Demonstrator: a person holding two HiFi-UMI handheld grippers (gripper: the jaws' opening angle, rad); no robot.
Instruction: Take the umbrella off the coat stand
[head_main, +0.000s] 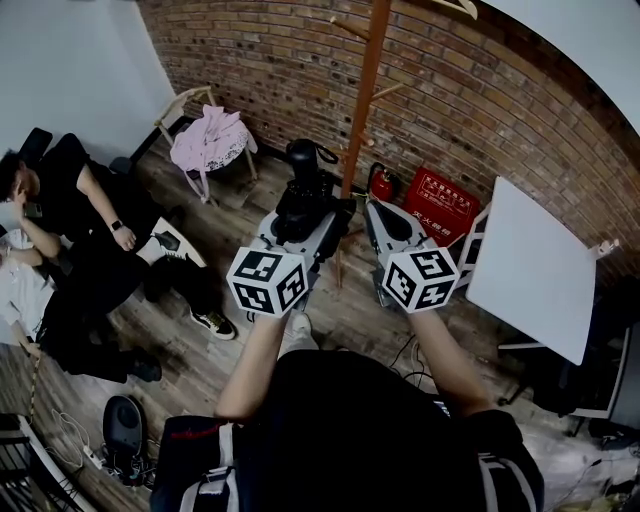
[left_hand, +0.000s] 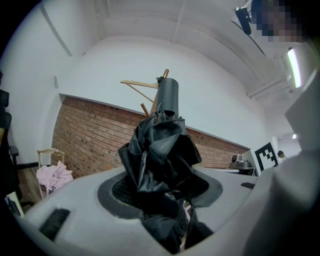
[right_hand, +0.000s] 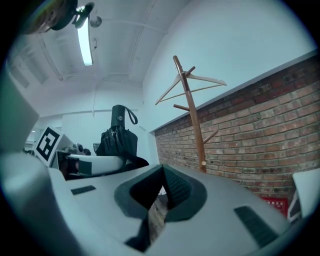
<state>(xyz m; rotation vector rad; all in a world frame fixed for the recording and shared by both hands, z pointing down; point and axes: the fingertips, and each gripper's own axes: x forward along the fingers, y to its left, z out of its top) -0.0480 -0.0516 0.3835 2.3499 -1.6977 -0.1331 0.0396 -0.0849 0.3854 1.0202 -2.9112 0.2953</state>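
Note:
A folded black umbrella (head_main: 303, 190) stands upright between the jaws of my left gripper (head_main: 300, 222), which is shut on its crumpled canopy (left_hand: 159, 155). Its round handle (left_hand: 168, 95) points up, with a wrist strap showing in the right gripper view. The umbrella (right_hand: 118, 134) hangs clear of the wooden coat stand (head_main: 362, 90), which rises just behind it against the brick wall. My right gripper (head_main: 378, 222) is level beside the left one. Its jaws (right_hand: 162, 171) meet at the tips with nothing between them.
A wooden hanger (right_hand: 192, 82) stays on top of the coat stand (right_hand: 194, 117). A red fire extinguisher (head_main: 380, 183) and red box (head_main: 440, 205) sit at the wall. A white table (head_main: 530, 265) is at right, a chair with pink clothes (head_main: 210, 140) at left, a seated person (head_main: 70, 230) beyond.

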